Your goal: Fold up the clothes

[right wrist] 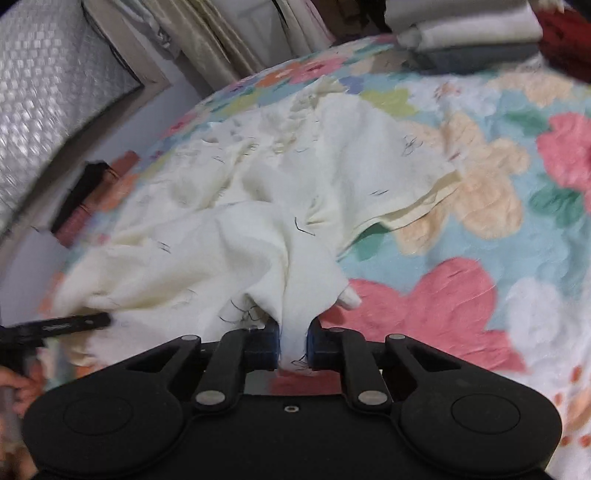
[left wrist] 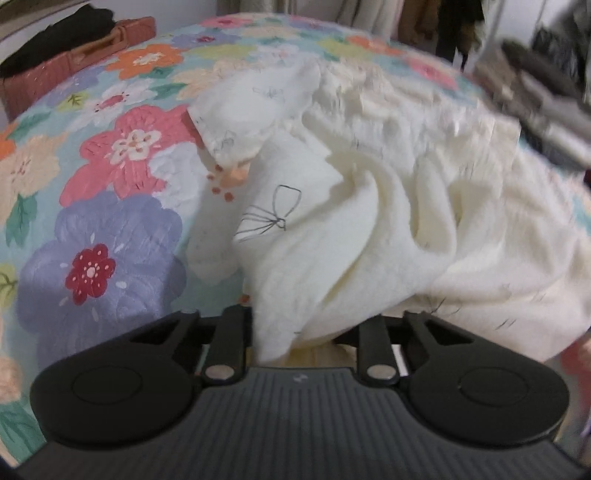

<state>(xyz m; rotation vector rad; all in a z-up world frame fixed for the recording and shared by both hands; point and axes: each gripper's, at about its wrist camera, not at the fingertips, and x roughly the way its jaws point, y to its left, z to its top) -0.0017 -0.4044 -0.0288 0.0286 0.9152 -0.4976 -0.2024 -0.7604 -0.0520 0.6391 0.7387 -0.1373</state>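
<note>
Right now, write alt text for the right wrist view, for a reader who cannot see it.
The right gripper pinches a bunched fold of a cream garment between its blue pads, above a bedspread printed with large flowers. The garment lies crumpled across the bed, and folded cloths sit at the far edge.
</note>
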